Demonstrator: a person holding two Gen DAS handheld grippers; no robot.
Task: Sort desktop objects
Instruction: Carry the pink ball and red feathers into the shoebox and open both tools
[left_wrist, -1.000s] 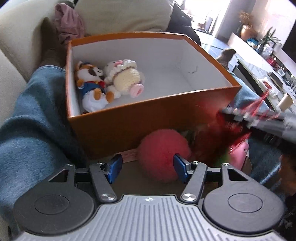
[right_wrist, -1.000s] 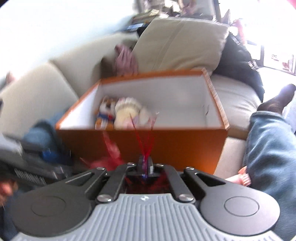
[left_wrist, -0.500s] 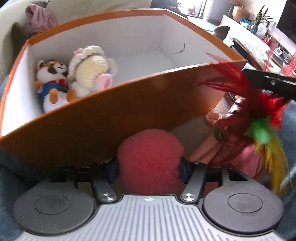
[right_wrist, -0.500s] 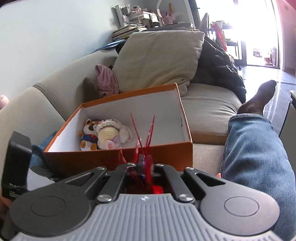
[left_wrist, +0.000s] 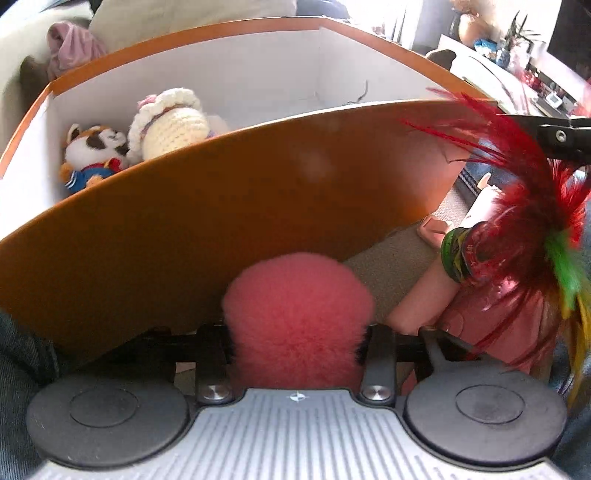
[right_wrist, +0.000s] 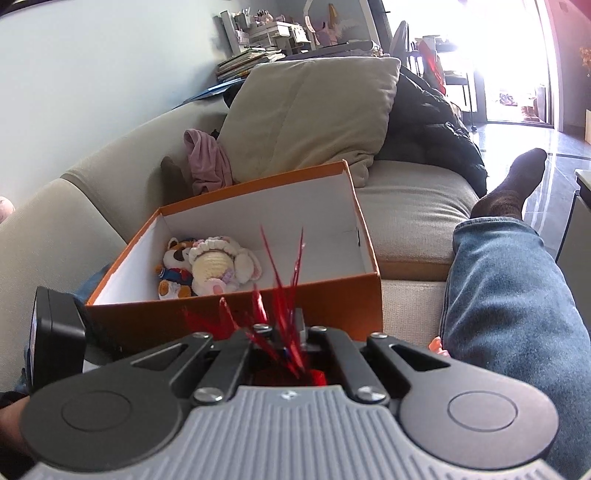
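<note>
Left wrist view: the left gripper (left_wrist: 299, 338) is closing on the pink ball (left_wrist: 297, 314), which hides its fingertips. The right gripper (right_wrist: 286, 334) is clamped on red feathers (right_wrist: 286, 295). No readable writing.

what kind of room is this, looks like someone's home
Most likely a home living room. The orange box with plush toys sits on a beige sofa with a large cushion, and cluttered shelves of books stand behind. A person's jeans-clad leg rests alongside.
</note>
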